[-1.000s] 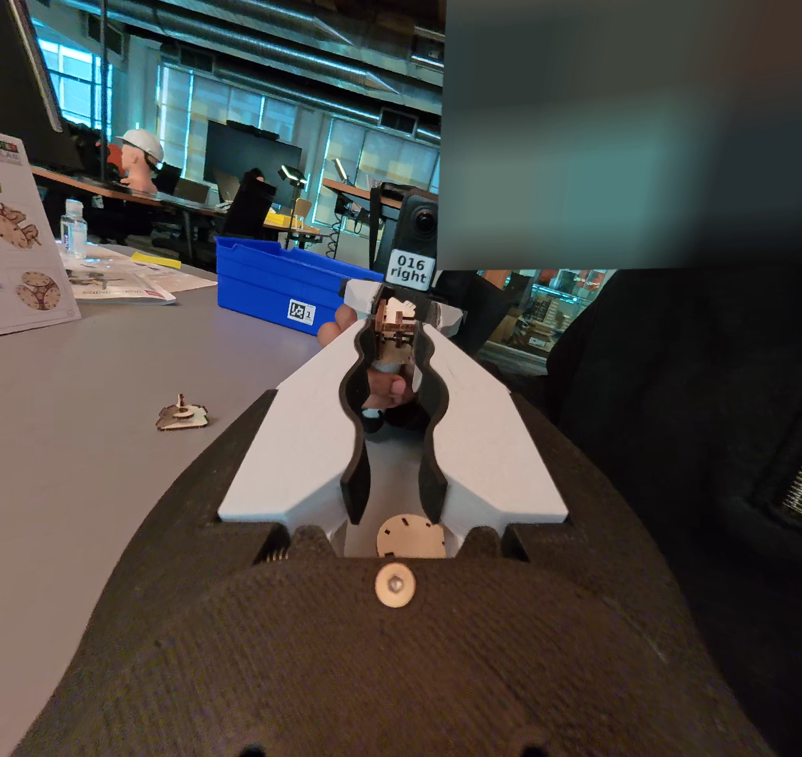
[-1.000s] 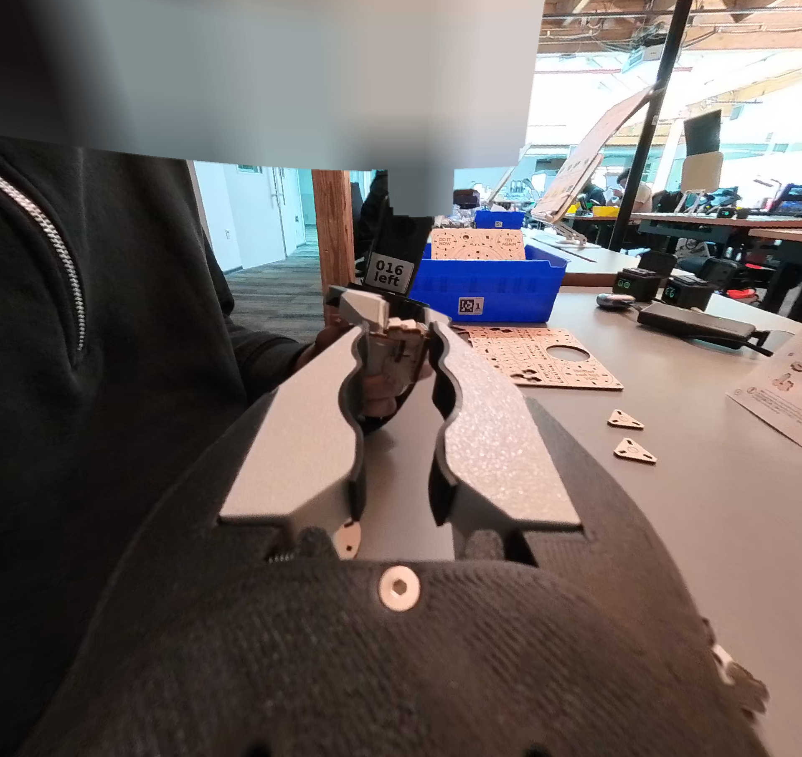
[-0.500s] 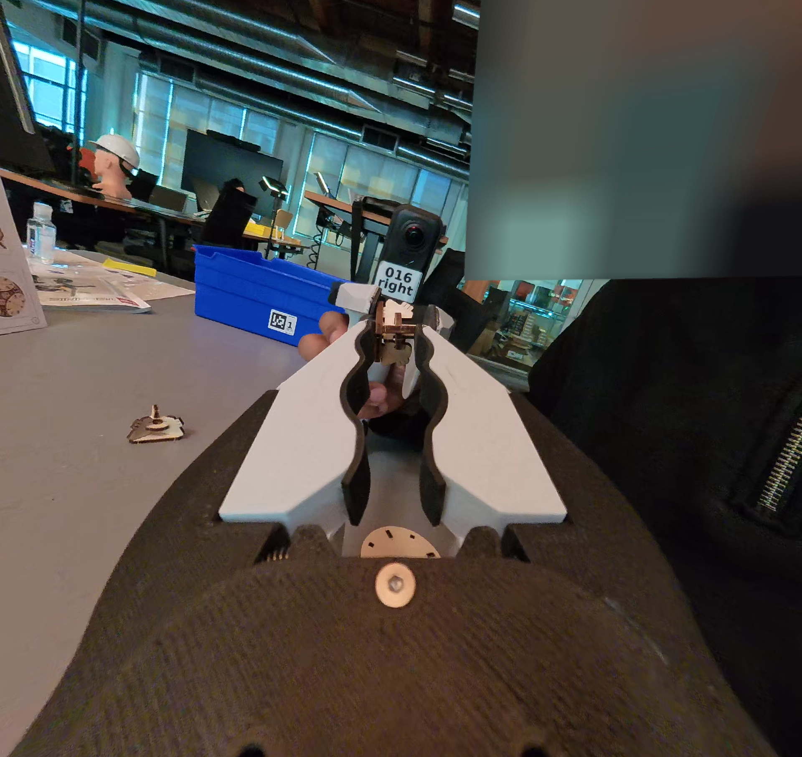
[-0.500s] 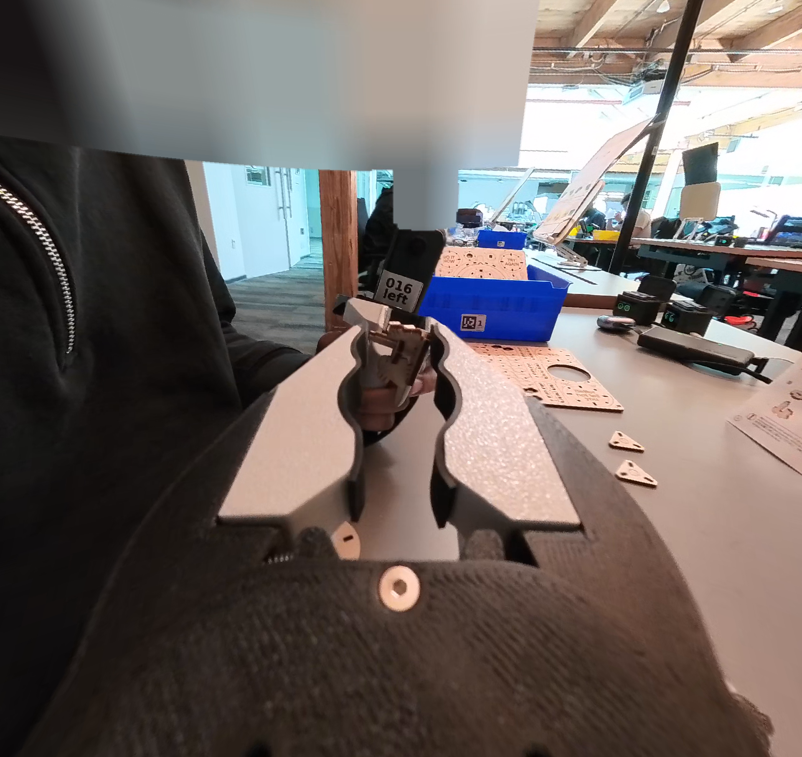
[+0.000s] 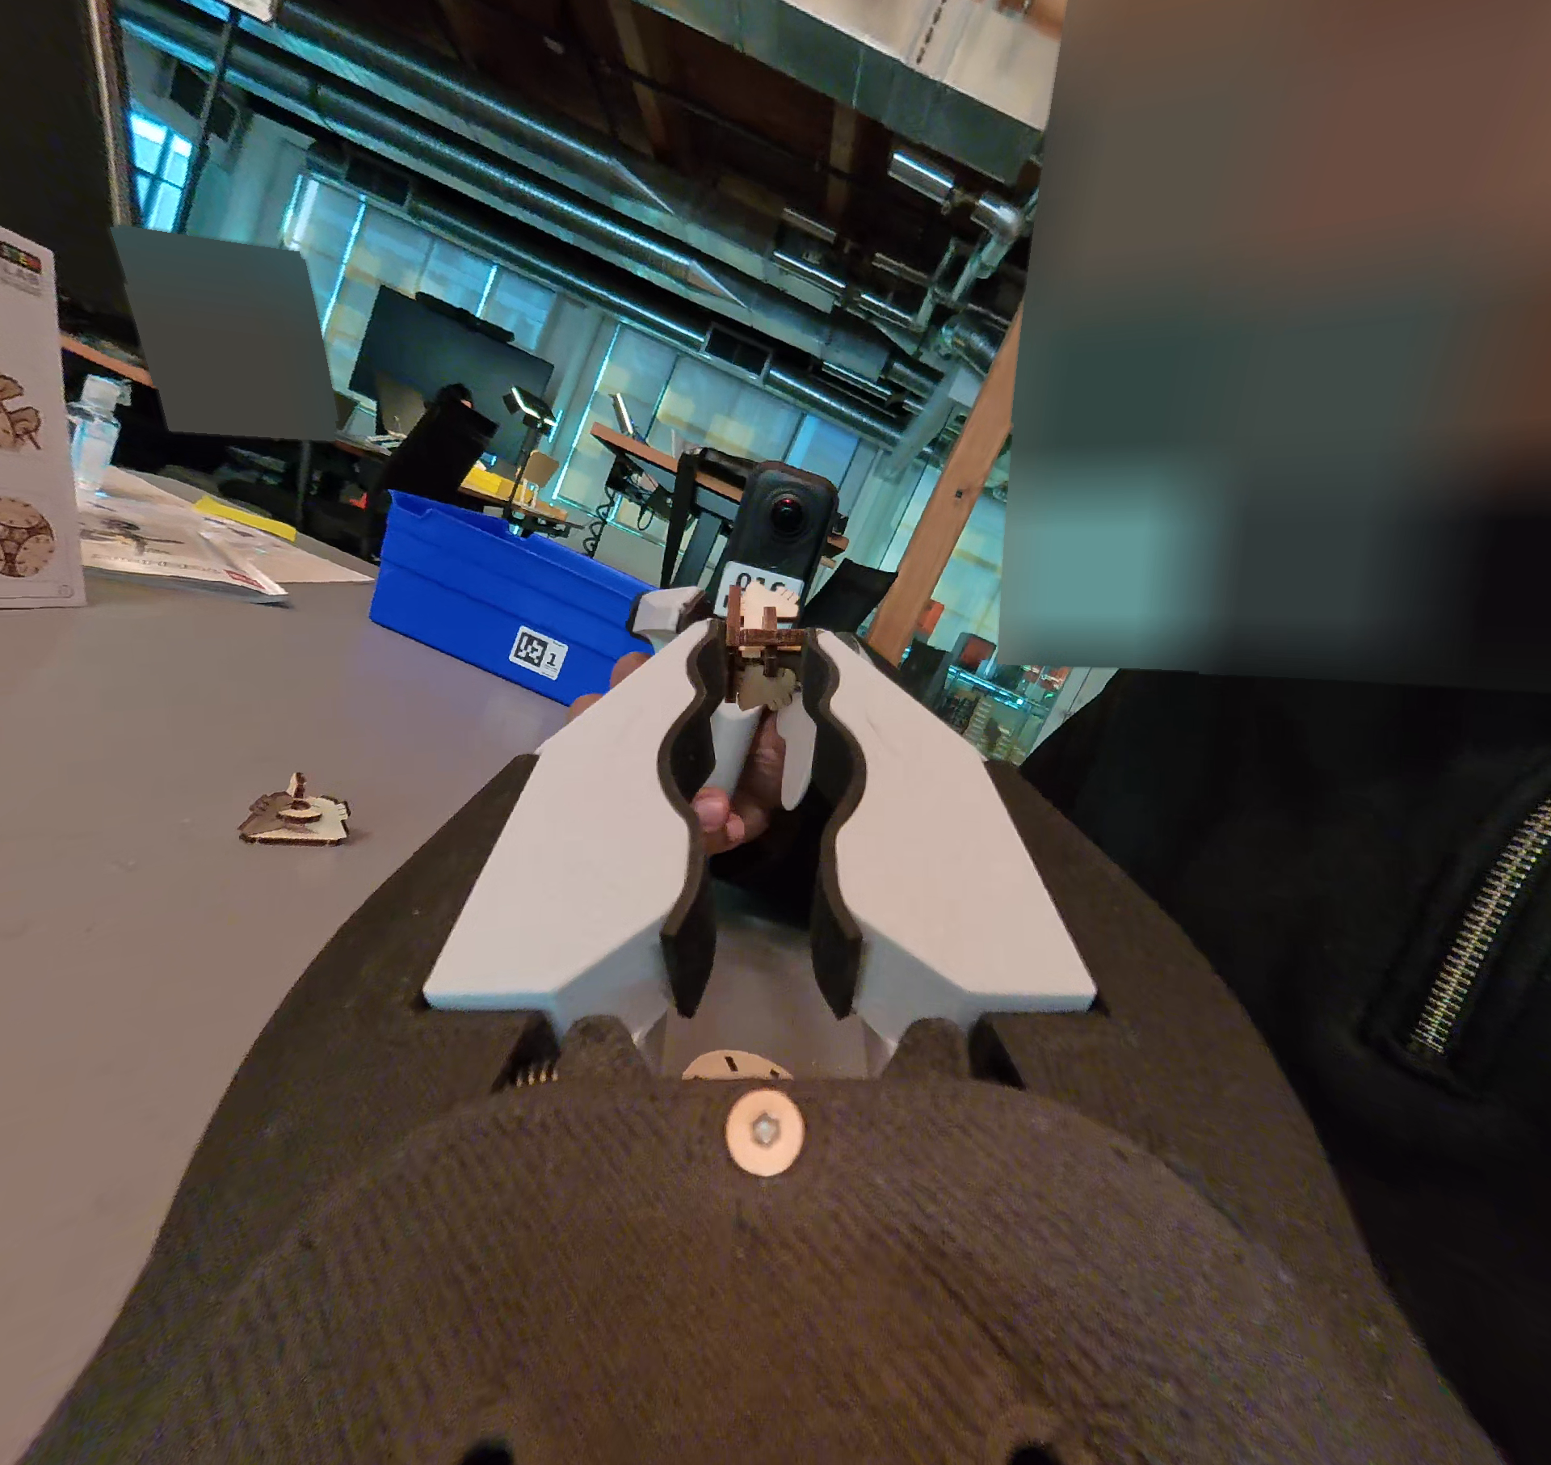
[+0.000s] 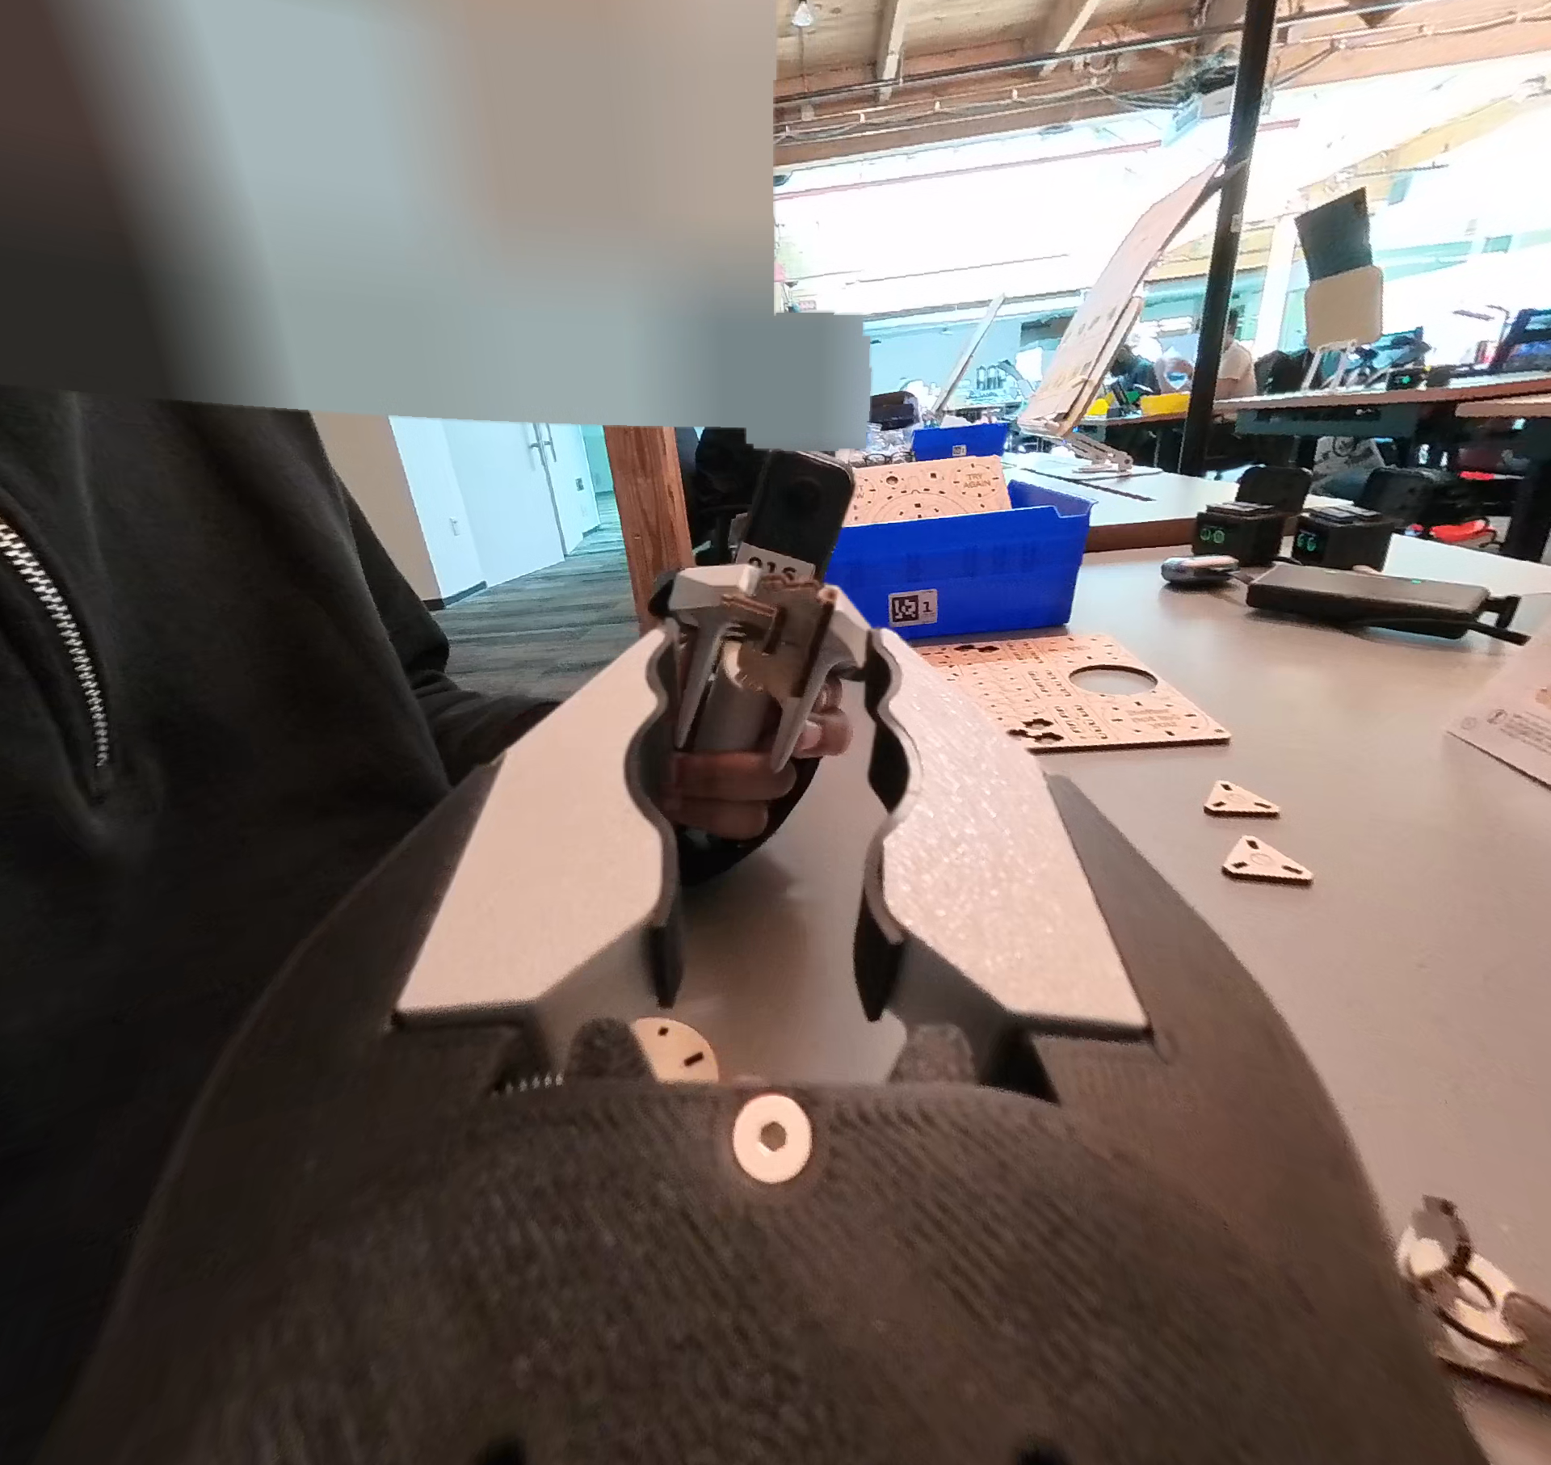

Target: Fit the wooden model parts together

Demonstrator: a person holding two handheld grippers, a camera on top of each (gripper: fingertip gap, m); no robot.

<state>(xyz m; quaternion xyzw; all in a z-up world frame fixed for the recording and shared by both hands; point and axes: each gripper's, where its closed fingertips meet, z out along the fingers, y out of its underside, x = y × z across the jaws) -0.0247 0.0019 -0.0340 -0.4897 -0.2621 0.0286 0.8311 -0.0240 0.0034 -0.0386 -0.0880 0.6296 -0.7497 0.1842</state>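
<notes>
The right gripper's (image 6: 768,646) jaws have widened since the earlier frames and no longer bear on the wooden assembly (image 6: 759,627); the left gripper (image 5: 762,646) remains clamped on it. Left wrist view: the left jaws stand narrowly apart, both pads pressed on the sides of the assembly, which sits at the fingertips, raised off the table (image 5: 168,753). Directly behind it is the right gripper, one white finger (image 5: 663,612) standing clear to the left of the assembly. A blue bin (image 5: 470,577) stands on the table beyond and to the left. A small wooden part (image 5: 294,812) lies alone on the grey top, well apart from both grippers, with bare surface round it. Leaflets (image 5: 185,552) lie near the far left edge. A wooden disc (image 5: 730,1065) lies on the table below the jaws. A dark jacket (image 5: 1301,921) closes off the right side. Right wrist view: the right jaws are wide open with nothing in their grasp. The left gripper's fingers (image 6: 806,669) and the assembly stand between the right fingertips with a gap on each side. To the right, the table holds a cut wooden sheet (image 6: 1074,694) just before the bin, and two triangles (image 6: 1240,801) near it. Another wooden part (image 6: 1469,1290) lies at the lower right edge.
</notes>
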